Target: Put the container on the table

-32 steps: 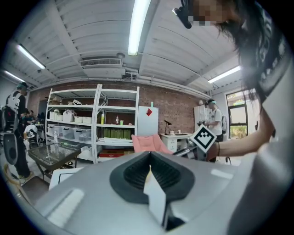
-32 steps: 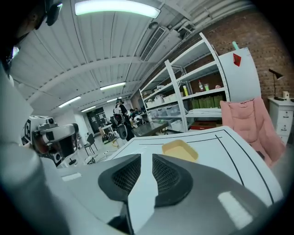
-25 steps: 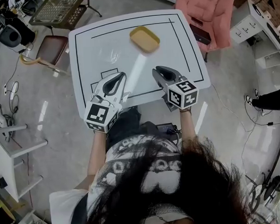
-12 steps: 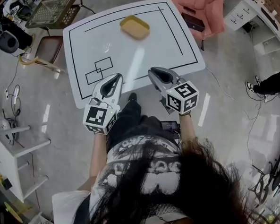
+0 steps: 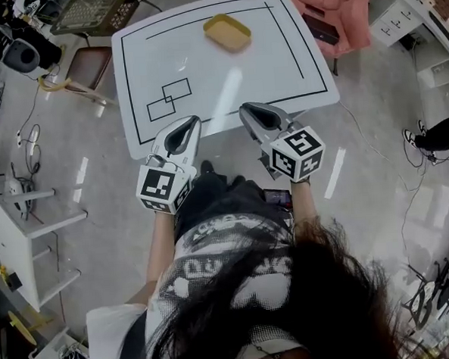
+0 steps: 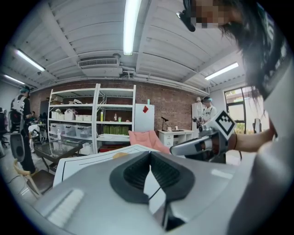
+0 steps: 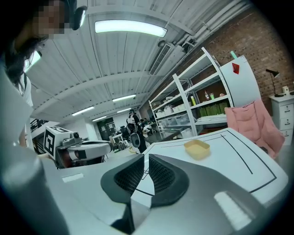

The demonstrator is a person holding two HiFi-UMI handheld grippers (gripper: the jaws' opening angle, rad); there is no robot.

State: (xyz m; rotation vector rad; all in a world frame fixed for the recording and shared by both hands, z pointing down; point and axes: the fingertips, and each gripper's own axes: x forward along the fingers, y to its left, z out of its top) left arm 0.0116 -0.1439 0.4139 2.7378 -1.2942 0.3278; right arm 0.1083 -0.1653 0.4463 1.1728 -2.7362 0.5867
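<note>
Two empty grippers, jaws pressed together on nothing, hang at the near edge of the table (image 5: 279, 73), the left gripper (image 5: 191, 125) and then the right gripper (image 5: 249, 111) just beside it, while the yellow container (image 5: 228, 32) sits on the table well ahead of both, apparently placed, so neither needs a hold.

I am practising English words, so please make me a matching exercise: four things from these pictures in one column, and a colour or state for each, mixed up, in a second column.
Things:
1 container
2 chair
3 table
4 left claw

Colour or state:
a pink
b shut, empty
c white with black lines
d yellow

Pairs: 1-d, 2-a, 3-c, 4-b
</note>
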